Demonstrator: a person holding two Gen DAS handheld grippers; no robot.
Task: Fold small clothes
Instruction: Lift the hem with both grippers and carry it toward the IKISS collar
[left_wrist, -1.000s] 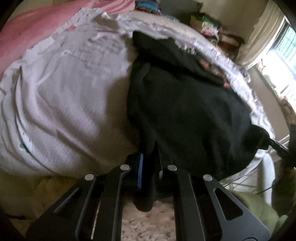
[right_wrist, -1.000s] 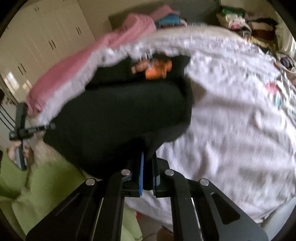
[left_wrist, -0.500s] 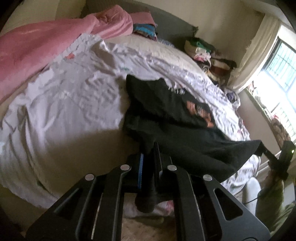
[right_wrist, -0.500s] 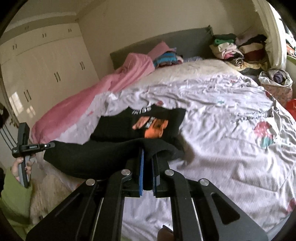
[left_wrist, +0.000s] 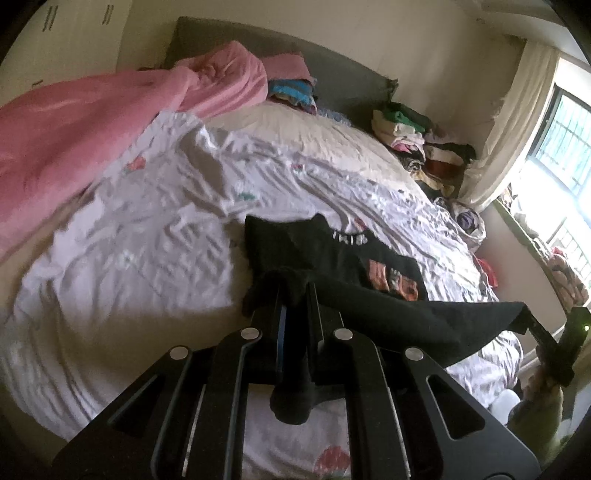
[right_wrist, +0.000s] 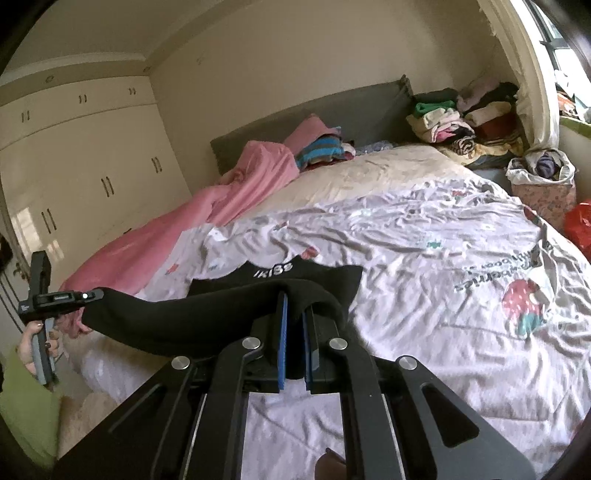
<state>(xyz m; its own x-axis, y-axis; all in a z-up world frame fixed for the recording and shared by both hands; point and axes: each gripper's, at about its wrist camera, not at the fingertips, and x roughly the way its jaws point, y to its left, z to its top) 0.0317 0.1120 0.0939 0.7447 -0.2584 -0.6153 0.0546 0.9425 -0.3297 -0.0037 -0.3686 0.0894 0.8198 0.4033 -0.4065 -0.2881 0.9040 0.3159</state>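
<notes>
- Both grippers have risen since the earlier frames, and the black garment (left_wrist: 332, 266), which then filled most of each view, now sags in a shallow span between them, with much more of the bed (left_wrist: 147, 236) and room in sight.
- Left gripper (left_wrist: 295, 314) is pressed together on one corner of the near edge; a tail of black cloth hangs down between its fingers.
- Right gripper (right_wrist: 293, 317) is likewise pinched on the opposite corner, and cloth humps over its fingertips.
- From the left wrist view I can see the other unit (left_wrist: 554, 347) at the far end of the taut hem, so I am holding one edge by both ends.
- Farther half of the garment rests on the white printed sheet (right_wrist: 443, 258), its white lettering and orange print facing up.
- I judge the fabric light, soft and limp: it drapes, it will not keep a crease on its own, and it should follow wherever I carry the corners.
- It does not look slippery, yet a thin knit can creep out of a pinch if I jerk it.
- Corners are the right holds; gripping mid-edge would let the ends flop and bunch.
- Keeping the hem stretched between my hands should let the fold land flat.
- Pink blanket (left_wrist: 74, 122) and stacked clothes (right_wrist: 454, 122) lie well apart from the work.
</notes>
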